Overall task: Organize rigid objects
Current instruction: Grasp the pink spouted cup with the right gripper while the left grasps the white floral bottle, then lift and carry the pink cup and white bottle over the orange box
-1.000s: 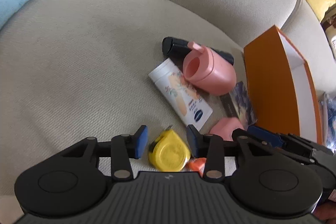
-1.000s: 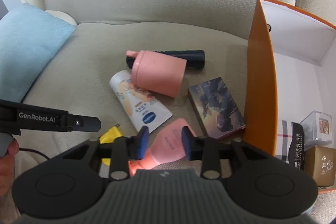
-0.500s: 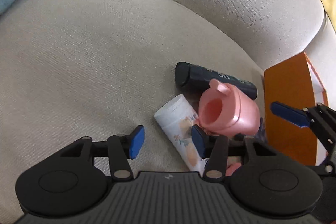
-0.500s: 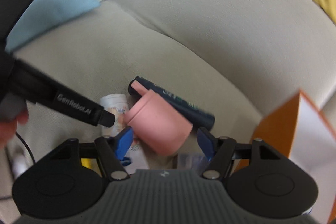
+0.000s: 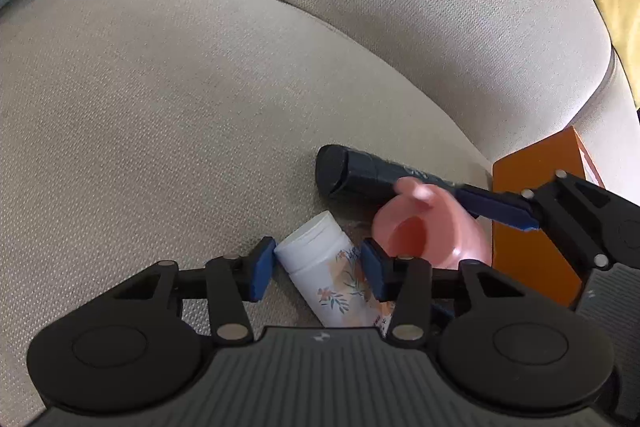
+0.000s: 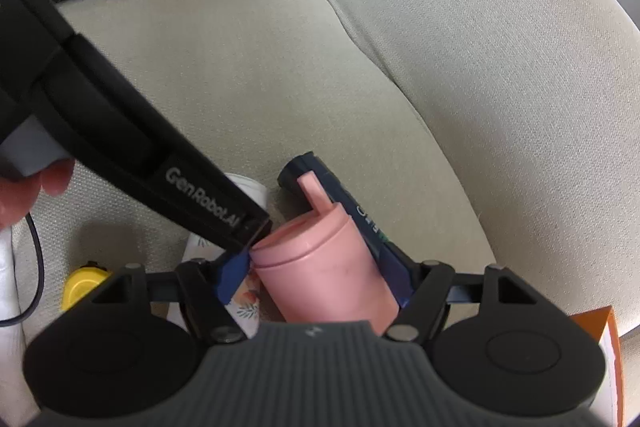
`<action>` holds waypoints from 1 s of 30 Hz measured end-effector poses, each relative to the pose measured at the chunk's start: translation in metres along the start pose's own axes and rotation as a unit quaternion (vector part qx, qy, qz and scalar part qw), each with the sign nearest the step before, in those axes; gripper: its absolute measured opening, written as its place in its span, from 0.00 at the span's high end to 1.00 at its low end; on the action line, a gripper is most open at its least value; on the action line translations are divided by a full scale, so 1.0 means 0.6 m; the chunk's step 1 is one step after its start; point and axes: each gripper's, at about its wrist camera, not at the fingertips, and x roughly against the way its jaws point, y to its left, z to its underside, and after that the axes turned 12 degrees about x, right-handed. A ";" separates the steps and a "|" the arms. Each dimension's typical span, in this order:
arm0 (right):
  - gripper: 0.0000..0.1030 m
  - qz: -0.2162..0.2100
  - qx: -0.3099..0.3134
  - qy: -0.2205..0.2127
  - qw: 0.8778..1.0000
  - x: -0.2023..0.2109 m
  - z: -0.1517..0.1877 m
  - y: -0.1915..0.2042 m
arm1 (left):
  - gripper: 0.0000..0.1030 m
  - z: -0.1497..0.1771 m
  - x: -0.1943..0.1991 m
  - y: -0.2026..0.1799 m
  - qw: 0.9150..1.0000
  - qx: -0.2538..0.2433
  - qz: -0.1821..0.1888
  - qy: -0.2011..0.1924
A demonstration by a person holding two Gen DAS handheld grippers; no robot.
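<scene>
Both grippers are lowered onto a cluster of things on the sofa seat (image 5: pixel 168 115). The left gripper (image 5: pixel 318 269) straddles the capped end of a white tube (image 5: pixel 320 267); its jaws are closing, the left pad is at the cap, the right pad stands just beside the printed body, and a firm clamp is not yet seen. The right gripper (image 6: pixel 316 279) straddles a pink cup (image 6: pixel 320 267) lying on its side, rim towards the left camera, lug uppermost; its jaws are opening, with the cup between them and narrow gaps seen at both pads. A dark tube (image 5: pixel 360 175) lies just behind the cup and touches it. A yellow tape measure (image 6: pixel 82 283) lies apart to the left. The orange box (image 5: pixel 536 227), judged to be the destination, stands just beside the cup. Judgement: two grasps are being set up together. For the white tube, the grip is best taken on the stiff cap or shoulder, since the body may squash. For the cup, the pads are best set across the mid-wall, clear of the lug, and closed squarely so it does not roll. The far right finger sits close to the dark tube; care is needed that it is not pinched with the cup. The two tools nearly touch, so the lifts are best staggered.
</scene>
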 end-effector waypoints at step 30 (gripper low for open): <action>0.32 -0.014 -0.272 -0.037 0.961 0.041 0.100 -0.060 | 0.59 0.021 0.014 0.032 0.997 0.072 0.020 0.037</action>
